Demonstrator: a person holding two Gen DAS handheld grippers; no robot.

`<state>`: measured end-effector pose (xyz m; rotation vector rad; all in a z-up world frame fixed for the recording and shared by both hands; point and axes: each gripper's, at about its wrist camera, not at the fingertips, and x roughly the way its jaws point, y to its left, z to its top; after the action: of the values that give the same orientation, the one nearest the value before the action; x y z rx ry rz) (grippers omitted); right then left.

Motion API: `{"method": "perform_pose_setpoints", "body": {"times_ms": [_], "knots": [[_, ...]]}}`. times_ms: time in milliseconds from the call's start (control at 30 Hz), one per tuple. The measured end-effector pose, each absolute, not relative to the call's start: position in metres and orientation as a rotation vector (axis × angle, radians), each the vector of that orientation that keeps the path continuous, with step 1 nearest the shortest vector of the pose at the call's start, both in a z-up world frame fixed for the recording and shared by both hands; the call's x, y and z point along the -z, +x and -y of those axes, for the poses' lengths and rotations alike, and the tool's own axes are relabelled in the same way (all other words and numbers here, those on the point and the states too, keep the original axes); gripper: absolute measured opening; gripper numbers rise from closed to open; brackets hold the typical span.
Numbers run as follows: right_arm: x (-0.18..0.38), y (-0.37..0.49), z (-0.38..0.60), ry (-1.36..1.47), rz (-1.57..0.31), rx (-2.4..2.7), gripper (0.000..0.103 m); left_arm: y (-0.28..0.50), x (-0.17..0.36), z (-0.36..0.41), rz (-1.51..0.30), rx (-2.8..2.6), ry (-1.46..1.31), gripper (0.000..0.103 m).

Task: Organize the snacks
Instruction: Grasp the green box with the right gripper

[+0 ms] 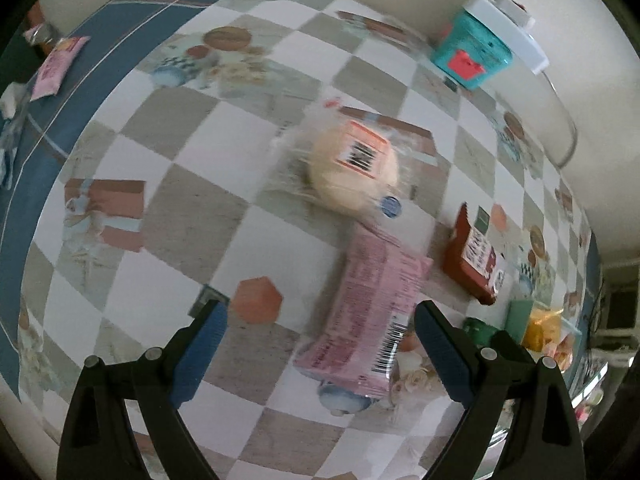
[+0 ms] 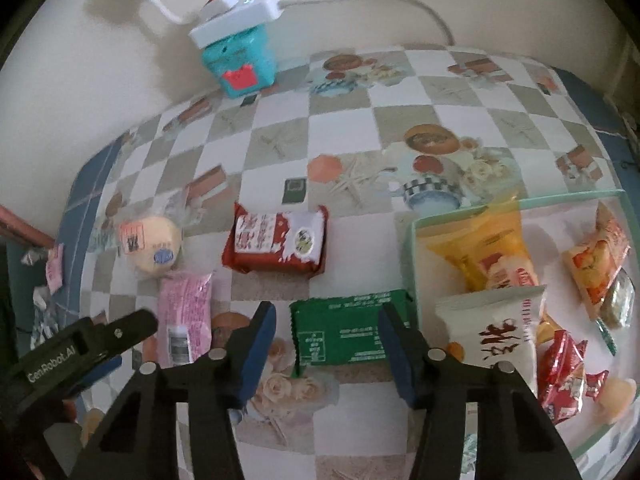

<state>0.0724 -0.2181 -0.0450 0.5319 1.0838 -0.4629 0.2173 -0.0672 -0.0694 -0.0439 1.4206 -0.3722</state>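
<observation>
Both tools gape wide; only right tool [image 2: 326, 344] (straddling green packet [image 2: 352, 330]) shows tray [image 2: 412, 240]

A green packet [image 2: 352, 330] lies flat beside the glass tray [image 2: 412, 248]. Left of it lie a red pack [image 2: 280, 244], pink pack [image 2: 185, 320] and wrapped bun [image 2: 154, 246].

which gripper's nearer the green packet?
Right. The right gripper is open with the green packet between its fingers. The left gripper is open over the pink packet, further to the left.
</observation>
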Motion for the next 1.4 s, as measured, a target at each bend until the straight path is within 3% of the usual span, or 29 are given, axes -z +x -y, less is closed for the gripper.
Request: {"method": "perform_pose_setpoints", "body": {"times_ms": [600, 1267, 1400], "knots": [[0.04, 0.075, 0.208, 0.436, -1.089, 0.486, 0.056, 0.214, 0.087, 0.075, -1.44, 0.297, 0.03, 0.095], [0.048, 0.076, 0.206, 0.587, -1.081, 0.339, 0.059, 0.213, 0.099, 0.082, -1.468, 0.308, 0.019, 0.095], [0.053, 0.078, 0.204, 0.509, -1.125, 0.398, 0.075, 0.212, 0.101, 0.079, -1.462, 0.297, 0.03, 0.095]]}}
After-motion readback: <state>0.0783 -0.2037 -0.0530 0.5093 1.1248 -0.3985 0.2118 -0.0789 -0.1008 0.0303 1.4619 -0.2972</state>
